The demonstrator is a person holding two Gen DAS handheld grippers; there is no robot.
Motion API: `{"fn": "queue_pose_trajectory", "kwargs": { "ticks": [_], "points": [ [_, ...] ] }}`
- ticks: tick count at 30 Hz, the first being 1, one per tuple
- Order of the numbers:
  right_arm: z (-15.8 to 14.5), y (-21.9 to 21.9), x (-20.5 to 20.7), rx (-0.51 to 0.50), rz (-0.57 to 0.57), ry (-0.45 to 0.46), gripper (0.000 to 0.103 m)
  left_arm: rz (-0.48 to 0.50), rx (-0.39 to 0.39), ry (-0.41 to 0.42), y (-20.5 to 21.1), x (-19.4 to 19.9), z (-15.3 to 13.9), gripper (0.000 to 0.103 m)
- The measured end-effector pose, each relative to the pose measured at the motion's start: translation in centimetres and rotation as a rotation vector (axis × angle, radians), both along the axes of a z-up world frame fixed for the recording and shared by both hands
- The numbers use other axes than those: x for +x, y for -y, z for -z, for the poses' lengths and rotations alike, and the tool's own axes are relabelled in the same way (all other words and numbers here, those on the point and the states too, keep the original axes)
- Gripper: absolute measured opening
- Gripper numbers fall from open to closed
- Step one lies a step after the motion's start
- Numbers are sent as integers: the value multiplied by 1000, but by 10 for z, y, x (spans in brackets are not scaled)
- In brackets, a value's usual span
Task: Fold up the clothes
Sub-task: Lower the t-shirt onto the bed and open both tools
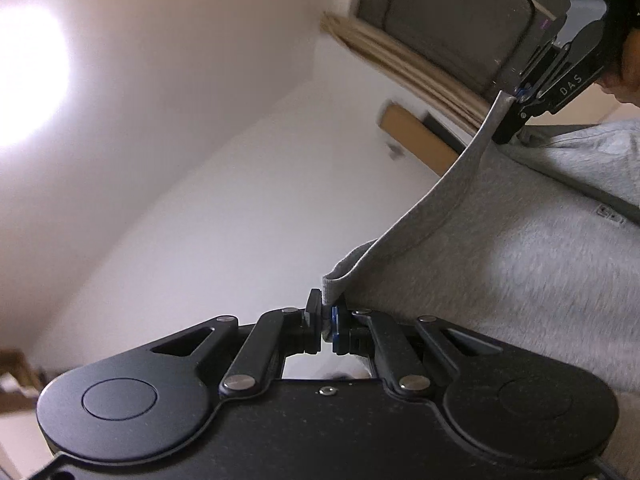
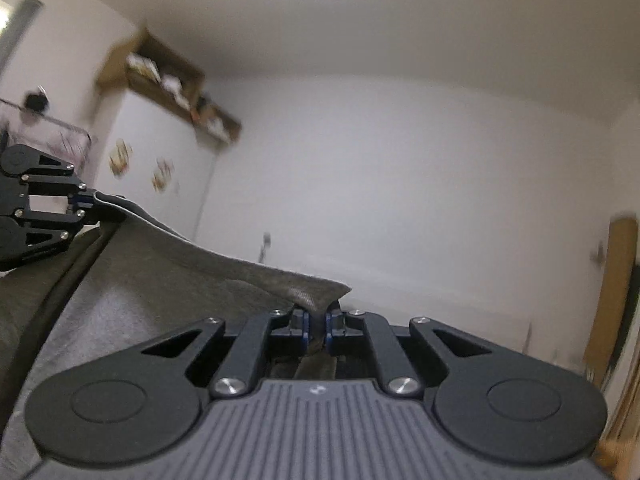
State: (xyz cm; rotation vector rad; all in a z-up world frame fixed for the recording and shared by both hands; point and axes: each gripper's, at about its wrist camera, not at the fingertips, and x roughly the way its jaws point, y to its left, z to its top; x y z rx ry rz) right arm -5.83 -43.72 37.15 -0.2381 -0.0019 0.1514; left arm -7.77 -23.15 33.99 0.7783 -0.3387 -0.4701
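1. The left tool (image 1: 326, 322), at the lower centre of its own view, is clamped on one corner of the grey garment (image 1: 520, 280).
2. The right tool (image 2: 316, 328) pinches another corner, and appears at the upper right of the left view.
3. The edge spans between them, raised in the air, probably to spread the cloth for folding.
4. Count: two tools, one garment, a person's head partly in view at the upper right.

open air ahead toward white wall (image 2: 400, 184), grey garment (image 1: 520, 280) stretched between both grippers
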Motion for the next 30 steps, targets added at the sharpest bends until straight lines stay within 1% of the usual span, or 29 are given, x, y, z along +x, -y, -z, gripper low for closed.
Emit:
{"fn": "queue_pose_trajectory", "kwargs": {
  "ticks": [3, 6, 8, 10, 11, 12, 13, 14, 15, 16, 17, 18, 19, 20, 21, 22, 23, 24, 26, 29, 30],
  "points": [
    [42, 14, 67, 6, 48, -114, 7, -2, 20, -119, 28, 67, 43, 5],
    [98, 24, 145, 27, 107, -221, 7, -15, 31, -261, 62, 145, 100, 5],
    [146, 25, 185, 57, 135, -297, 7, -25, 39, -357, 85, 197, 139, 5],
    [195, 26, 224, 87, 163, -374, 7, -47, 49, -469, 103, 249, 185, 5],
    [219, 26, 244, 103, 177, -412, 7, -60, 53, -526, 112, 274, 208, 9],
    [244, 27, 263, 118, 190, -450, 7, -78, 52, -591, 117, 294, 235, 10],
    [268, 27, 283, 133, 204, -488, 8, -96, 43, -626, 118, 306, 262, 18],
    [292, 27, 303, 148, 218, -526, 10, -115, 35, -661, 120, 318, 290, 34],
    [317, 28, 323, 164, 232, -565, 11, -133, 28, -694, 122, 330, 317, 44],
    [341, 28, 342, 179, 246, -603, 11, -140, 27, -713, 119, 333, 334, 63],
    [361, 30, 350, 184, 280, -625, 13, -147, 26, -731, 117, 337, 351, 69],
    [372, 34, 345, 188, 291, -634, 16, -152, 24, -748, 111, 339, 366, 70],
    [383, 40, 340, 193, 302, -644, 18, -143, 10, -752, 83, 332, 372, 70],
    [379, 44, 331, 211, 284, -639, 23, -134, -4, -758, 58, 325, 378, 71],
    [376, 49, 322, 230, 265, -634, 34, -133, -20, -771, 51, 325, 383, 71],
    [371, 53, 308, 243, 268, -612, 39, -138, -56, -784, 41, 316, 379, 72],
    [367, 57, 294, 255, 272, -590, 47, -145, -90, -797, 32, 308, 375, 77],
    [359, 60, 274, 256, 282, -565, 56, -161, -115, -805, 23, 298, 372, 79],
    [366, 64, 248, 238, 304, -566, 65, -192, -165, -821, 5, 278, 366, 81],
    [369, 62, 195, 230, 317, -582, 67, -239, -239, -844, -20, 249, 358, 81],
    [379, 63, 188, 243, 311, -591, 67, -253, -250, -853, -23, 240, 361, 81]
  ]
}}
